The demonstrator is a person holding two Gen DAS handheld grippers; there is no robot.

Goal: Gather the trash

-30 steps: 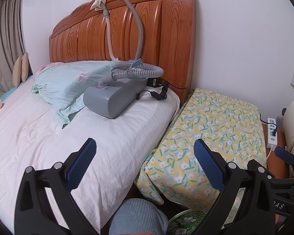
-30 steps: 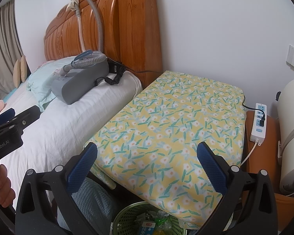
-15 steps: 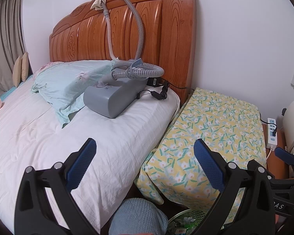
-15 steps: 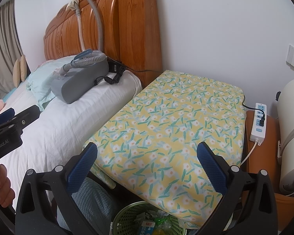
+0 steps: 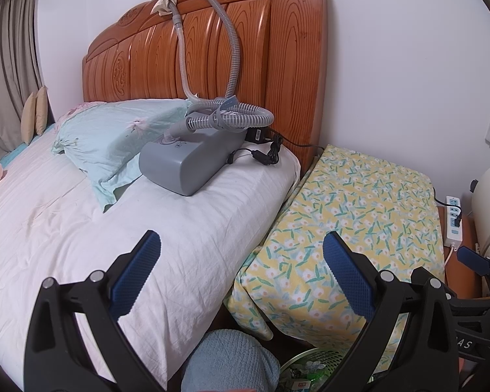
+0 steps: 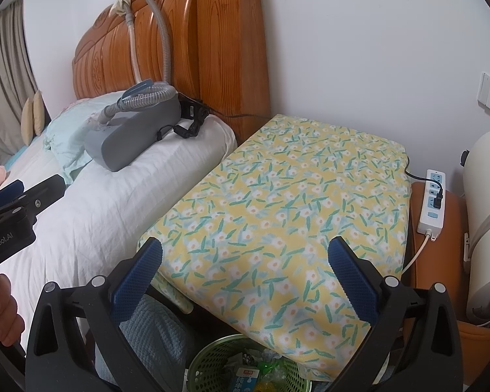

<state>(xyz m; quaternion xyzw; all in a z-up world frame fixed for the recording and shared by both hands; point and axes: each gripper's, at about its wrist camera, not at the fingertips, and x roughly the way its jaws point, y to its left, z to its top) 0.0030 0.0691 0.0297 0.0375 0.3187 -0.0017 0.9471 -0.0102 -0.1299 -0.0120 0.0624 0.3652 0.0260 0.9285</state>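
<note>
Both claws wide, empty: left claw (image 5: 241, 272), right claw (image 6: 245, 276). Drop right w/ care into green bin (image 6: 212, 357), grab trash bag rim.

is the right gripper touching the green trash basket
Apart. The right wrist view shows the right gripper open and empty, held above the green trash basket.

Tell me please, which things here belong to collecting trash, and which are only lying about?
For the job: green basket holding trash, left gripper, right gripper, both open and empty.

Lying about: grey machine with hose, pillow, floral cover, power strip.
</note>
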